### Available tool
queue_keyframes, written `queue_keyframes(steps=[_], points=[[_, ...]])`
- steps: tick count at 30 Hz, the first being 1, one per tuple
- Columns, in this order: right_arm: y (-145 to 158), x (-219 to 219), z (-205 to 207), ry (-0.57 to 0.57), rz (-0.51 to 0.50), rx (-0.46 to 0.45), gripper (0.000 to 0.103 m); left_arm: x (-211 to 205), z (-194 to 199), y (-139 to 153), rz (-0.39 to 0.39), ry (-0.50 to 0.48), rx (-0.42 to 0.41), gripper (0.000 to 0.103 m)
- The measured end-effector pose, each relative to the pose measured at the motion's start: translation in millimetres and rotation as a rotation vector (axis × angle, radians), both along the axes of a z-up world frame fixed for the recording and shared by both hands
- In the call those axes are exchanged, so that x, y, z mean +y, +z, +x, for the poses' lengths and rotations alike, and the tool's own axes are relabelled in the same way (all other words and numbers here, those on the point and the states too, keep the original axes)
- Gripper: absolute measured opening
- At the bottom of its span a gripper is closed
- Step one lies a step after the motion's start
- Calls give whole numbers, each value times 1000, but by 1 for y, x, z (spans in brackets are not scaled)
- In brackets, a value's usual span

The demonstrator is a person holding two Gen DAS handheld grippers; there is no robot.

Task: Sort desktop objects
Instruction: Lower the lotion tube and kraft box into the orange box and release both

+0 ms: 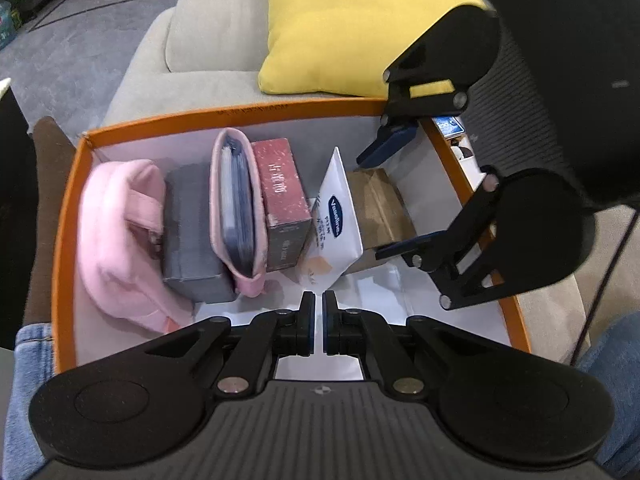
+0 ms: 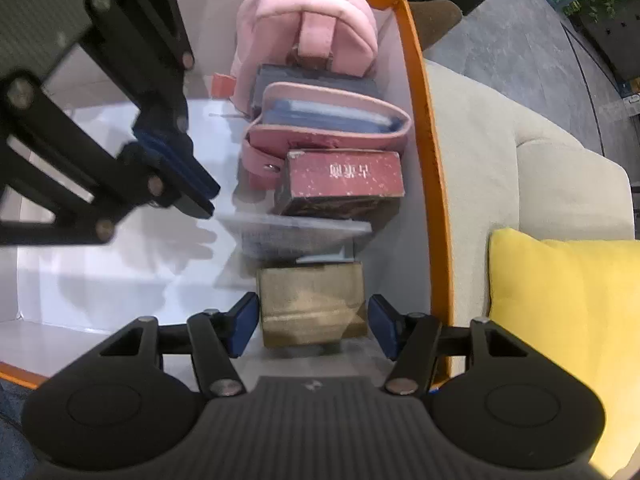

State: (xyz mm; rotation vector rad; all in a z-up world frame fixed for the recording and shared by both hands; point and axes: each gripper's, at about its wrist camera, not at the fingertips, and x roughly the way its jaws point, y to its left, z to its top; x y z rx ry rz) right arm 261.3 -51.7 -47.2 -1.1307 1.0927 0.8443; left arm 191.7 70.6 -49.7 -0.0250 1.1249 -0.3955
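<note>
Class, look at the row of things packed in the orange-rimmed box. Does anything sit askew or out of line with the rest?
Yes. The white Vaseline packet leans tilted between the red box and the brown cardboard box, while the grey box, the pink case and the red box stand packed side by side. Nothing looks spilled or damaged.

Both cameras sit just behind their own fingers and look steeply down, close in, into the orange-rimmed box (image 1: 68, 184). The left wrist view faces the sofa (image 1: 208, 28) and yellow cushion (image 1: 360, 20), with the row of items running left to right. The right wrist view looks along that same row from its end, beside the cushion. Each view catches the other gripper.
</note>
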Motion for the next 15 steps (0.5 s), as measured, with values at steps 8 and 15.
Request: queue_keyframes(steps=[8, 15], points=[[4, 5, -4, 35, -19, 14, 62, -8, 7, -16, 21, 21, 25, 2], [-3, 4, 0, 69, -46, -65, 60, -9, 16, -21, 43, 64, 12, 2]])
